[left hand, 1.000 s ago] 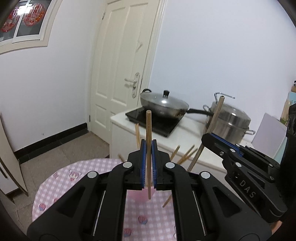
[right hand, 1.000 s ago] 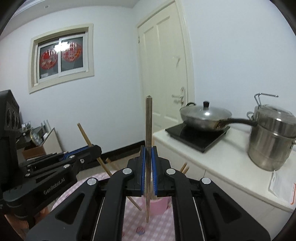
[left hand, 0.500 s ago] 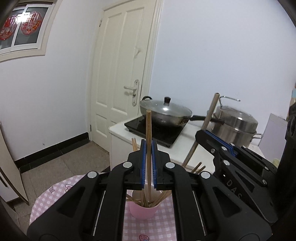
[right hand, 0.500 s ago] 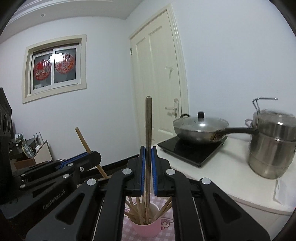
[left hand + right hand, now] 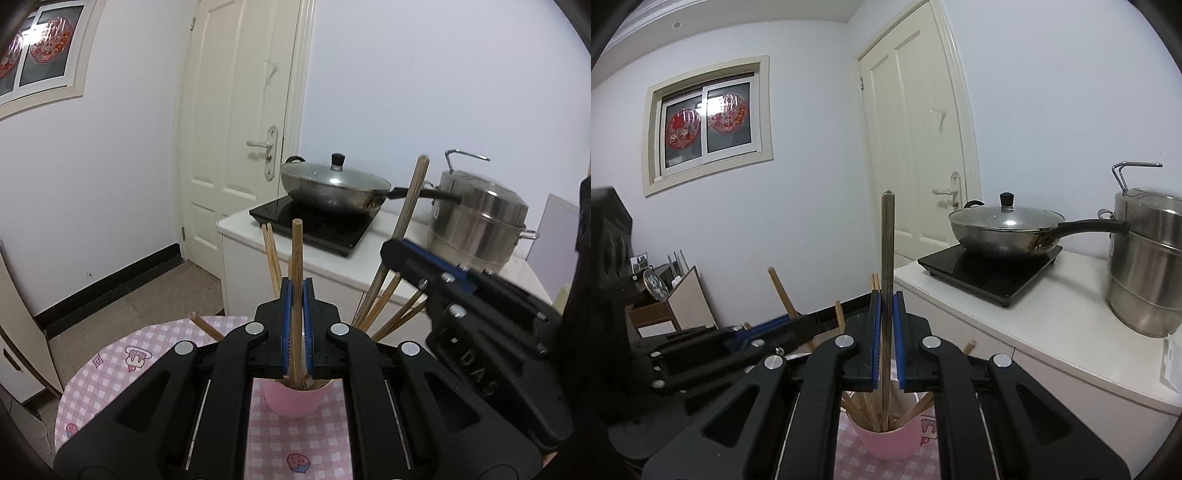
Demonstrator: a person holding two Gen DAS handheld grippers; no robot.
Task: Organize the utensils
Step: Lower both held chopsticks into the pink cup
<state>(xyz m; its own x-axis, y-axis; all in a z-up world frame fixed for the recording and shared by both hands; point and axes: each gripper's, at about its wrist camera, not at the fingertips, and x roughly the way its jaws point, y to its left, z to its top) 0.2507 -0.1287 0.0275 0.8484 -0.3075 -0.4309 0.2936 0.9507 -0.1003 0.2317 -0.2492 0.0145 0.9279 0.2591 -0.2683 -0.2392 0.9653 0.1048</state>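
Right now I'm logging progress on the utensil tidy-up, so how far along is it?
Done: several wooden chopsticks already stand in the pink cup. In hand: the left tongs and right tongs each clamp one upright chopstick, lower ends inside the cup. Left: releasing both. Whether more utensils wait elsewhere isn't visible.

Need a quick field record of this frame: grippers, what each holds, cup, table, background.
left gripper: shut on a light wooden chopstick, upright, lower end in the cup
right gripper: shut on a darker chopstick, upright, lower end in the cup
cup: pink, already holds several chopsticks
table: pink checked cloth
background: lidded wok on a black cooktop; steel pot
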